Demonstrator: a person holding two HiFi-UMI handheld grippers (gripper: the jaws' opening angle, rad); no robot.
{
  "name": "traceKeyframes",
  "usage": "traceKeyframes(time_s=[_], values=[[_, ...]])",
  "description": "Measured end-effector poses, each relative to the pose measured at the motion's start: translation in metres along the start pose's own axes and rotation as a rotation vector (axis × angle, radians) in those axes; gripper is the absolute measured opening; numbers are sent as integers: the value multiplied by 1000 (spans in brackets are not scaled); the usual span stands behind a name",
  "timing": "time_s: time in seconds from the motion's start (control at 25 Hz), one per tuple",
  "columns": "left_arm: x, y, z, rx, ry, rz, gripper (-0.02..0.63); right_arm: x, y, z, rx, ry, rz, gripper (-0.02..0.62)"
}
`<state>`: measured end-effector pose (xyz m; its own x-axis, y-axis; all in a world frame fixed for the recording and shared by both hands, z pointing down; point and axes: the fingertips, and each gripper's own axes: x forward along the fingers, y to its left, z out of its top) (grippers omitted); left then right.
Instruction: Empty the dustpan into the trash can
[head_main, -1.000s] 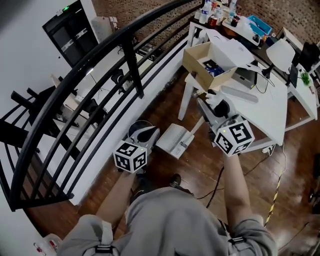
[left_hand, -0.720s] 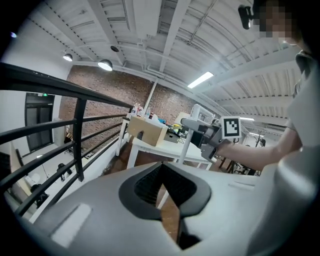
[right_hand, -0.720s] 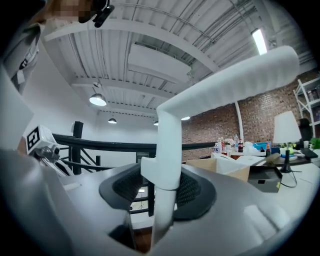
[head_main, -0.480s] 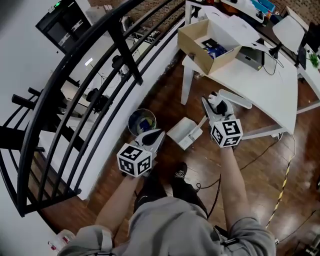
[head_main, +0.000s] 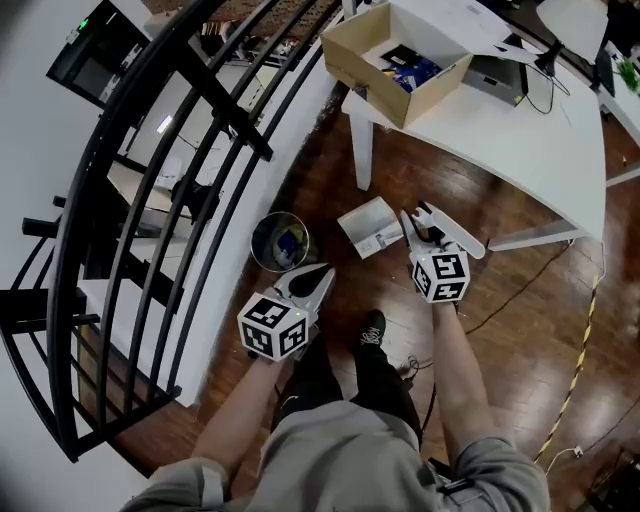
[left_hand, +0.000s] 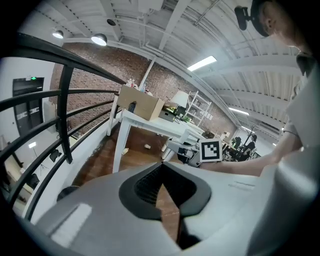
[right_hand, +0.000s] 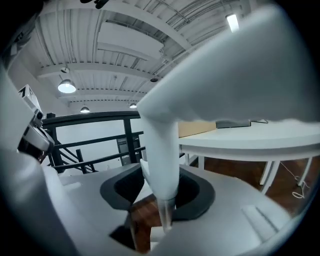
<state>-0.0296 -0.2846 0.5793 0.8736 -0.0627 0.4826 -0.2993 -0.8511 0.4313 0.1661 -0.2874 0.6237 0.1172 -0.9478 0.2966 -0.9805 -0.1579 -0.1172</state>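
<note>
Dustpan (head_main: 370, 226) has sunk low beside the can (head_main: 280, 243); our right gripper (head_main: 418, 222) just tightened on its handle (right_hand: 162, 155), left gripper (head_main: 316, 278) closed, empty; we judge tipping still ahead

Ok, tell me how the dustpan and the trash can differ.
The dustpan is white, flat and rectangular; the trash can is round, deep and grey. The dustpan is nearer the table; the trash can is beside the railing. Both are over the wood floor.

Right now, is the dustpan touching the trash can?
Apart. The head view shows a strip of bare wooden floor between the dustpan and the trash can.
</note>
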Motion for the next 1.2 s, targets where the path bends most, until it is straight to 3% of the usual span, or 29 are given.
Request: traceKeyframes(time_s=[0.24, 0.52, 0.64, 0.72, 0.8, 1.0, 1.12, 1.2], values=[[15, 1, 1, 9, 28, -25, 5, -4, 3, -11, 19, -5, -28, 152], [9, -3, 2, 5, 29, -23, 5, -26, 5, -33, 104, 41, -142, 166], [0, -3, 8, 16, 11, -22, 5, -35, 13, -41, 139, 71, -171, 215], [-6, -2, 13, 11, -11, -29, 5, -37, 19, -45, 157, 99, -189, 295], [-14, -2, 16, 6, -24, -48, 5, -40, 24, -49, 162, 136, -218, 334], [-44, 5, 22, 12, -42, -97, 5, -63, 38, -75, 254, 273, -319, 365], [-62, 13, 29, 12, -66, -111, 5, -73, 68, -88, 305, 351, -270, 356], [-75, 20, 38, 18, -91, -112, 5, -69, 98, -78, 281, 363, -180, 262]])
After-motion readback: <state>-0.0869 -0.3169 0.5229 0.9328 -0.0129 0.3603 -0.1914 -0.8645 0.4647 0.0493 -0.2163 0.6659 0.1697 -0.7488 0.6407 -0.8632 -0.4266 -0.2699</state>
